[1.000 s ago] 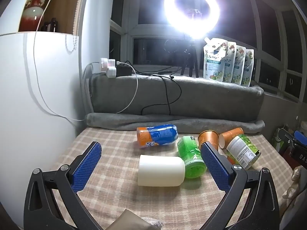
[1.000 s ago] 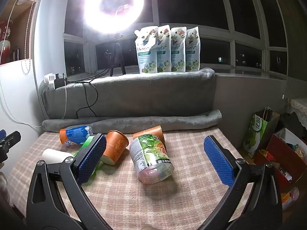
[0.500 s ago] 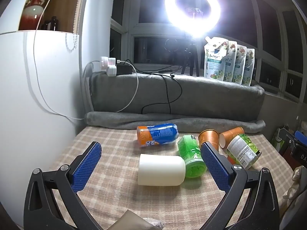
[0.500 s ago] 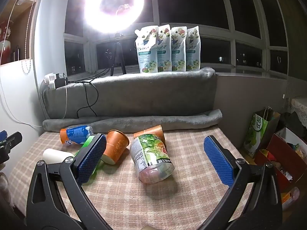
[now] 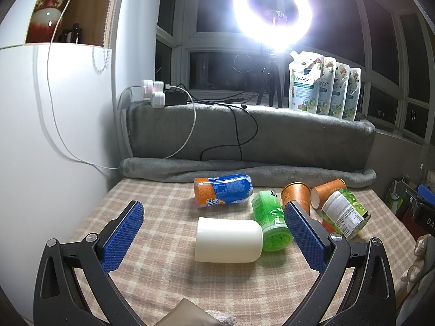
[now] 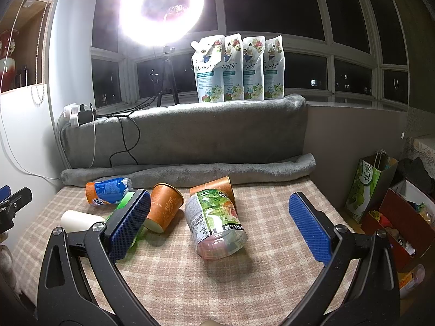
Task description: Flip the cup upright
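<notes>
A white cup [image 5: 228,240] lies on its side on the checked table, between the tips of my open, empty left gripper [image 5: 214,231]; it also shows in the right wrist view [image 6: 80,220]. Two orange paper cups lie tipped over: one [image 6: 164,206] by my right gripper's left finger, one [image 6: 214,187] behind a clear jar with a green label [image 6: 214,217]. They show in the left wrist view too, one [image 5: 296,197] nearer and one [image 5: 327,193] further right. My right gripper [image 6: 220,217] is open and empty, with the jar between its fingers.
An orange and blue can [image 5: 223,193] and a green bottle [image 5: 270,222] lie on the table [image 5: 152,271]. A rolled grey blanket [image 5: 244,169] lines the back edge. A white cabinet [image 5: 40,135] stands left. Bags and boxes [image 6: 380,203] sit beyond the right edge.
</notes>
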`<action>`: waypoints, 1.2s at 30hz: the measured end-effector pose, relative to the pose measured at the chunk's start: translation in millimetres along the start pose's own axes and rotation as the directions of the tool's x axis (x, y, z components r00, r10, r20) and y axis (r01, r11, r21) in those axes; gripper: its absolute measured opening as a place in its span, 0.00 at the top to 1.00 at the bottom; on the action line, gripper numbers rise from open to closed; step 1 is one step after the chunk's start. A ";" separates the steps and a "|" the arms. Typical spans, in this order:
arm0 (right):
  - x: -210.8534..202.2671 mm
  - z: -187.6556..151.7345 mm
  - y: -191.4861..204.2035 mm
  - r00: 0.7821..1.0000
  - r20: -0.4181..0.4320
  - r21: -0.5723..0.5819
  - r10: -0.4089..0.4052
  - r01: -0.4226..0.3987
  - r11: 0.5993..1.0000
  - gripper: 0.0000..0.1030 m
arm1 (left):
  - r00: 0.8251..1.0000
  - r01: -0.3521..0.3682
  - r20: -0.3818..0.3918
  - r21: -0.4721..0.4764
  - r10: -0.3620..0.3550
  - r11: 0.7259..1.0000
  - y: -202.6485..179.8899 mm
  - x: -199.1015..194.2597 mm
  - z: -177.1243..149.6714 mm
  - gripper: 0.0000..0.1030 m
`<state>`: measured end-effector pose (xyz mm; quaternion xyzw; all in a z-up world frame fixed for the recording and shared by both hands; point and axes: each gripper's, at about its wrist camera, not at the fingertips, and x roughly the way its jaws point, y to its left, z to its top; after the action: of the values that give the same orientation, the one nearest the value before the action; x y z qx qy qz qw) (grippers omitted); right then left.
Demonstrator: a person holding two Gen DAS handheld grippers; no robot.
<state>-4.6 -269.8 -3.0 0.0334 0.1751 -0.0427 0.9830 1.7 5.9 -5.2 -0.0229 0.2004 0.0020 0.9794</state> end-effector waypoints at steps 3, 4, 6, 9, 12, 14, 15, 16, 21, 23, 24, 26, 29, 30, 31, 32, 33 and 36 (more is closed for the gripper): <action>0.3 -0.3 0.0 1.000 0.000 0.001 0.001 -0.001 1.000 0.00 | 1.000 -0.002 0.000 0.000 0.002 1.000 -0.9 0.3 -0.6 0.01; 0.4 -0.3 0.2 1.000 0.000 0.001 0.001 -0.001 1.000 0.00 | 1.000 -0.003 0.000 0.000 0.003 1.000 -1.0 0.3 -0.6 0.01; 0.6 -0.4 0.2 1.000 0.000 0.002 0.002 -0.002 1.000 0.00 | 1.000 -0.002 -0.001 0.000 0.002 1.000 -1.0 0.3 -0.5 0.01; 0.9 -0.5 0.5 1.000 0.000 0.002 0.001 -0.001 1.000 0.00 | 1.000 -0.003 -0.001 0.001 0.003 1.000 -1.1 0.4 -0.4 0.01; 1.2 -0.6 0.9 1.000 -0.002 0.002 0.001 -0.001 1.000 0.00 | 1.000 -0.002 -0.001 0.001 0.002 1.000 -1.1 0.4 -0.3 0.01; 1.2 -0.5 0.9 1.000 -0.003 0.002 0.001 -0.001 1.000 0.00 | 1.000 -0.002 -0.001 0.001 0.002 1.000 -1.0 0.3 -0.8 0.01; 1.1 -0.4 1.0 1.000 -0.003 0.003 0.002 -0.002 1.000 0.00 | 1.000 -0.001 -0.002 0.000 0.001 1.000 -1.0 0.4 -0.2 0.01; 1.5 -0.6 1.0 1.000 -0.002 0.002 0.001 -0.001 1.000 0.00 | 1.000 -0.001 -0.001 0.001 0.001 1.000 -1.0 0.3 -0.5 0.01; 1.8 -0.6 1.3 1.000 -0.003 0.002 0.001 -0.001 1.000 0.00 | 1.000 -0.001 -0.003 0.002 0.001 1.000 -0.9 0.9 -2.0 0.01; 2.4 0.3 1.1 1.000 -0.004 0.003 0.001 -0.001 1.000 0.00 | 1.000 -0.001 -0.004 0.001 0.001 1.000 -1.1 0.9 -1.9 0.01; 3.0 1.2 1.0 1.000 -0.005 0.003 0.002 -0.002 1.000 0.00 | 1.000 -0.001 -0.004 0.001 0.001 1.000 -1.2 0.9 -1.9 0.01; 5.5 -0.7 1.9 1.000 -0.006 0.001 0.003 -0.003 1.000 0.00 | 1.000 -0.002 -0.004 0.002 0.002 1.000 -1.4 0.9 -1.9 0.01; 4.2 -2.5 2.3 1.000 -0.006 0.000 0.003 -0.003 1.000 0.00 | 1.000 -0.003 -0.007 0.002 0.003 1.000 -2.5 2.4 -1.9 0.01; 4.5 -2.0 2.1 1.000 -0.006 0.001 0.004 -0.004 1.000 0.00 | 1.000 -0.004 -0.007 0.002 0.004 1.000 -2.3 2.4 -2.5 0.01; 4.5 -2.6 3.3 1.000 -0.006 0.000 0.004 -0.004 1.000 0.00 | 1.000 -0.002 -0.008 0.002 0.002 1.000 -2.3 2.9 -2.0 0.01; 4.9 -2.7 4.4 1.000 -0.006 0.000 0.003 -0.003 1.000 0.00 | 1.000 -0.002 -0.008 0.001 0.002 1.000 -1.9 3.1 -2.2 0.01; 4.1 -2.4 4.0 1.000 -0.007 -0.001 0.003 -0.003 1.000 0.00 | 1.000 -0.003 -0.009 0.002 0.003 1.000 -1.9 3.1 -2.2 0.01; 3.5 -2.1 4.6 1.000 -0.011 0.001 0.007 -0.007 1.000 0.00 | 1.000 -0.002 -0.014 0.000 0.002 1.000 -0.8 4.8 -2.0 0.01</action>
<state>-1.6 -265.3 -5.9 0.0349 0.1805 -0.0391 0.9822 5.4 5.0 -8.9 -0.0228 0.2075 0.0028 0.9780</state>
